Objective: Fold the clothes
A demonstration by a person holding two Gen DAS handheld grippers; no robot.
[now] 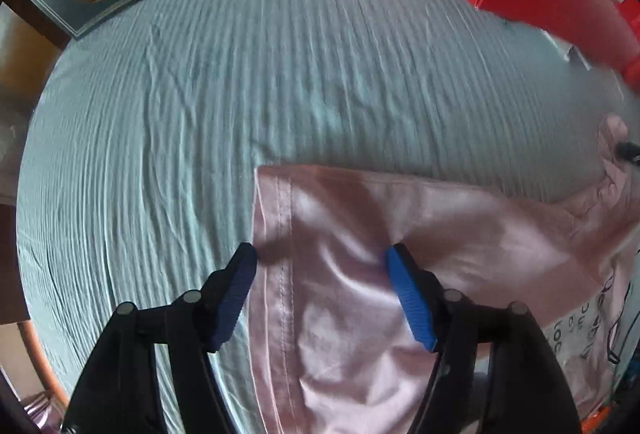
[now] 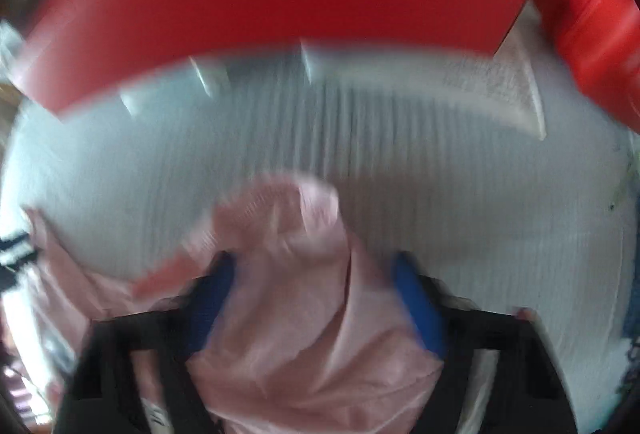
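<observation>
Left wrist view: my left hand-held gripper (image 1: 322, 254) gapes wide over the pink garment (image 1: 360, 274) lying on the ribbed sheet (image 1: 240, 94); right hand-held gripper (image 2: 314, 262) likewise wide. I'd pinch the hemmed edge squarely.

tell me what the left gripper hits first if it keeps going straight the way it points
Probably the pink garment: the left gripper is open, with the cloth's hemmed edge lying between its fingers. Beyond that comes the ribbed pale-green bedcover. Depth is hard to judge in this fisheye view.
</observation>
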